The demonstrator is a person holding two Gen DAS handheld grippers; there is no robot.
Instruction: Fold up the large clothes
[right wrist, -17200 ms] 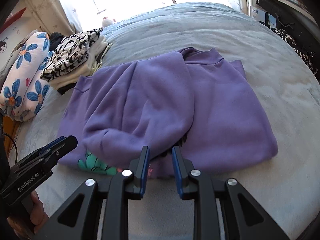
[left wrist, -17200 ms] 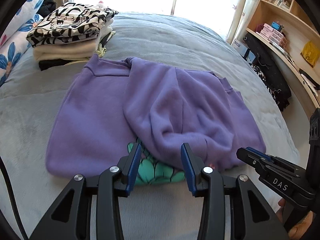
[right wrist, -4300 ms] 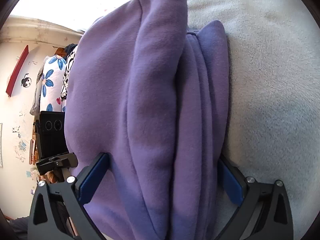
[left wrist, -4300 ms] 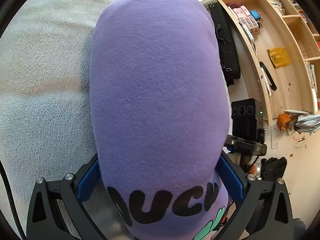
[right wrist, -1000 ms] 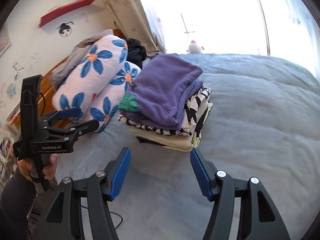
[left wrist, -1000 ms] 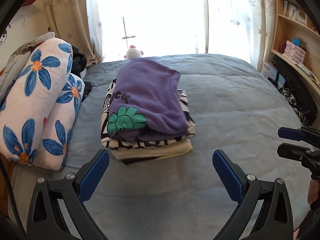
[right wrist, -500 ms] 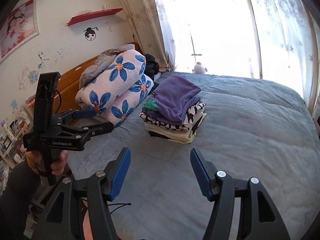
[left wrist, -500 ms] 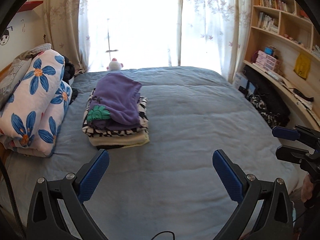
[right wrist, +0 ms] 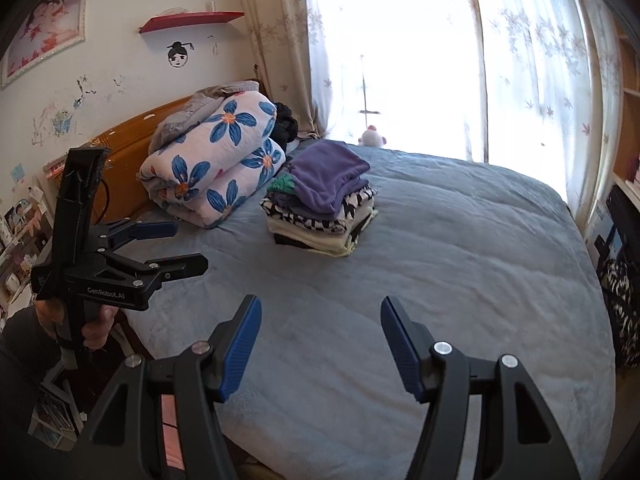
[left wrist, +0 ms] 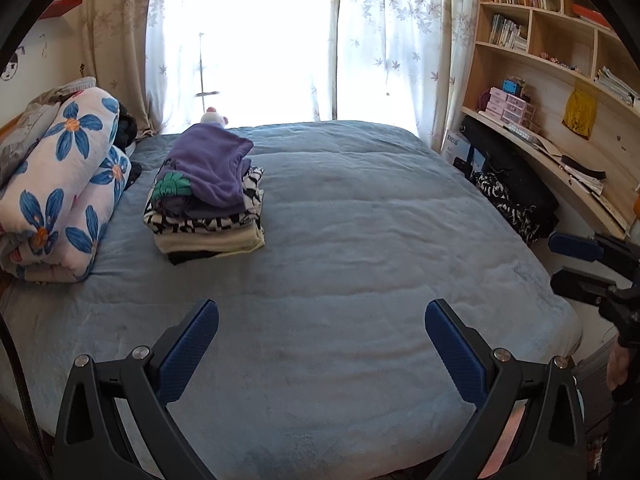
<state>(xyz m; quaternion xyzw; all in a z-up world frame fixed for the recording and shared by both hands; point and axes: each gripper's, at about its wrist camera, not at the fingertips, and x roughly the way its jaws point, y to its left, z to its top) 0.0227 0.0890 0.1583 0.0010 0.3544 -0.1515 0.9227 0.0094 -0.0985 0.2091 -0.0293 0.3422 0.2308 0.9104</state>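
The folded purple sweatshirt (left wrist: 212, 168) with a green print lies on top of a stack of folded clothes (left wrist: 208, 228) at the far left of the bed; it also shows in the right wrist view (right wrist: 326, 178). My left gripper (left wrist: 320, 340) is open and empty, held back over the bed's near edge. My right gripper (right wrist: 320, 340) is open and empty, also well back from the stack. The left gripper shows in the right wrist view (right wrist: 172, 248), and the right gripper shows in the left wrist view (left wrist: 560, 264).
The blue-grey bed cover (left wrist: 360, 240) spreads wide. A rolled floral quilt (left wrist: 60, 184) lies left of the stack. A small plush toy (left wrist: 212, 114) sits by the bright window. Wooden shelves (left wrist: 560, 80) and a dark bag (left wrist: 512, 192) stand on the right.
Both grippers have pulled back from the stack, which now looks smaller and farther. The purple sweatshirt stays on the stack. Both grippers remain open.
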